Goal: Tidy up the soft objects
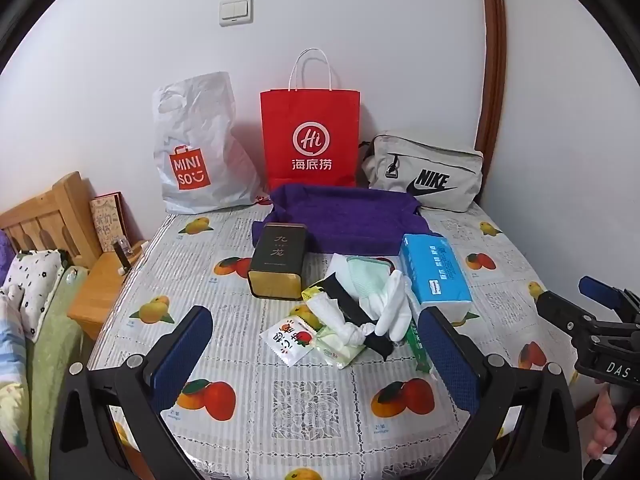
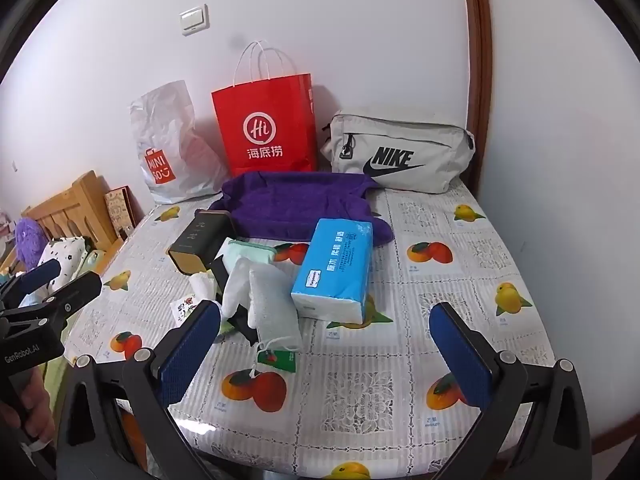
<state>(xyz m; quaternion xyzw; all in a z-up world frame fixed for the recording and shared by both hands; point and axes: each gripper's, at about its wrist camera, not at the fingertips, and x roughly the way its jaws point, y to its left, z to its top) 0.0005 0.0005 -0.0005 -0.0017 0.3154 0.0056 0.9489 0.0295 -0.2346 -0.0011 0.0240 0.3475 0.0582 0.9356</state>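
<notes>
A purple towel (image 1: 340,216) (image 2: 296,200) lies at the back of the table. A blue tissue pack (image 1: 436,272) (image 2: 338,272) lies in front of it. A pile of white gloves (image 1: 390,308) (image 2: 256,296), a mint cloth (image 1: 366,274) (image 2: 250,256), black fabric and small snack packets (image 1: 290,338) sits mid-table. My left gripper (image 1: 316,356) is open and empty, just in front of the pile. My right gripper (image 2: 326,348) is open and empty, in front of the tissue pack.
A dark tea tin (image 1: 278,260) (image 2: 200,244) stands left of the pile. A white MINISO bag (image 1: 196,148), a red paper bag (image 1: 310,136) and a grey Nike pouch (image 1: 426,172) line the wall. A wooden bed and nightstand (image 1: 100,292) stand at the left.
</notes>
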